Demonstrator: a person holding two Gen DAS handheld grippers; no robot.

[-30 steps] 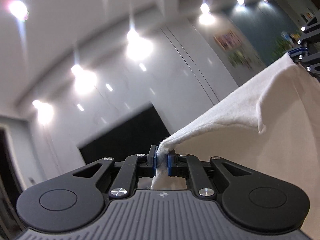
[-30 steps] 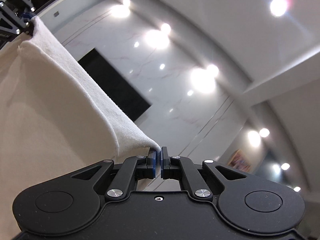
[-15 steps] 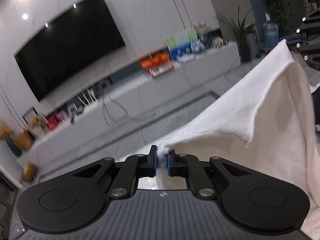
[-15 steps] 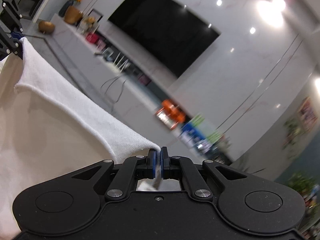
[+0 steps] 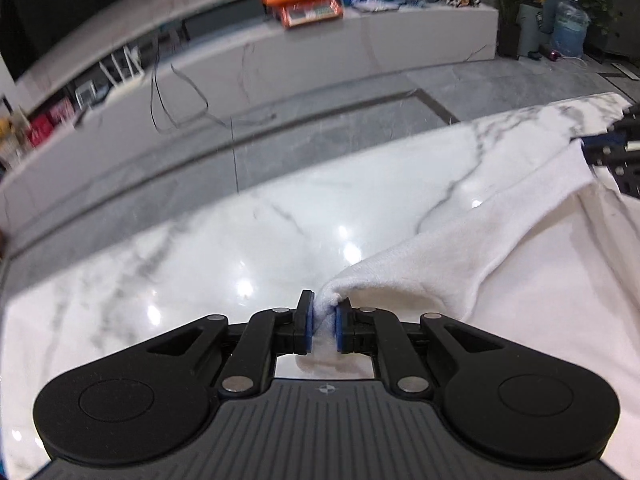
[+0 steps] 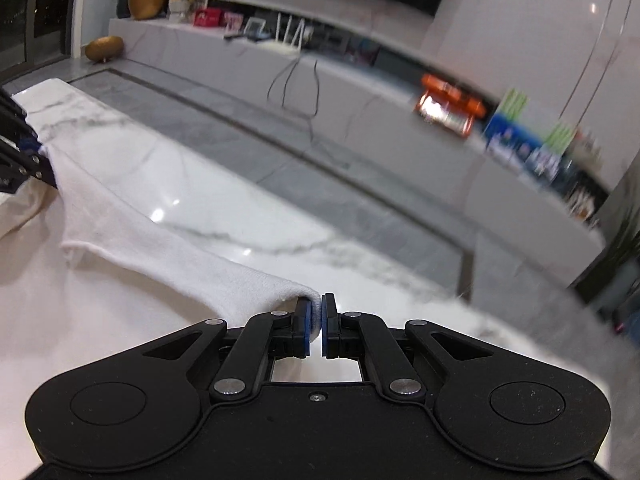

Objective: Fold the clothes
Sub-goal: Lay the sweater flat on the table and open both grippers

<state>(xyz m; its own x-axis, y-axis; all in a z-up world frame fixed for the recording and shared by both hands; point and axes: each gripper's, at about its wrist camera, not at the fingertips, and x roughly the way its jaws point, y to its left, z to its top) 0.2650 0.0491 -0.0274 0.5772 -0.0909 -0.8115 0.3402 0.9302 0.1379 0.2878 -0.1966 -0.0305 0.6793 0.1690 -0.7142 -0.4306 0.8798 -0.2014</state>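
White cloth (image 5: 460,248), left wrist view: corner pinched between blue pads (image 5: 307,326) of left gripper (image 5: 323,328); hem stretched rightward to right gripper (image 5: 612,152) at frame edge, above marble table (image 5: 200,248). Grey floor and low cabinet (image 5: 360,40) behind.

Right wrist view: cloth (image 6: 168,256) corner clamped in right gripper (image 6: 316,330); hem running left to left gripper (image 6: 24,152), over same table (image 6: 208,184).

Soft white knit cloth garment (image 5: 460,248), matt and faintly fuzzy. Glossy polished white marble counter (image 5: 240,240) with grey veins, mirroring lamp glints. Matt black plastic left gripper (image 5: 323,328) and right gripper (image 6: 316,330), blue rubbery fingers (image 6: 306,330), shiny metal pivots.
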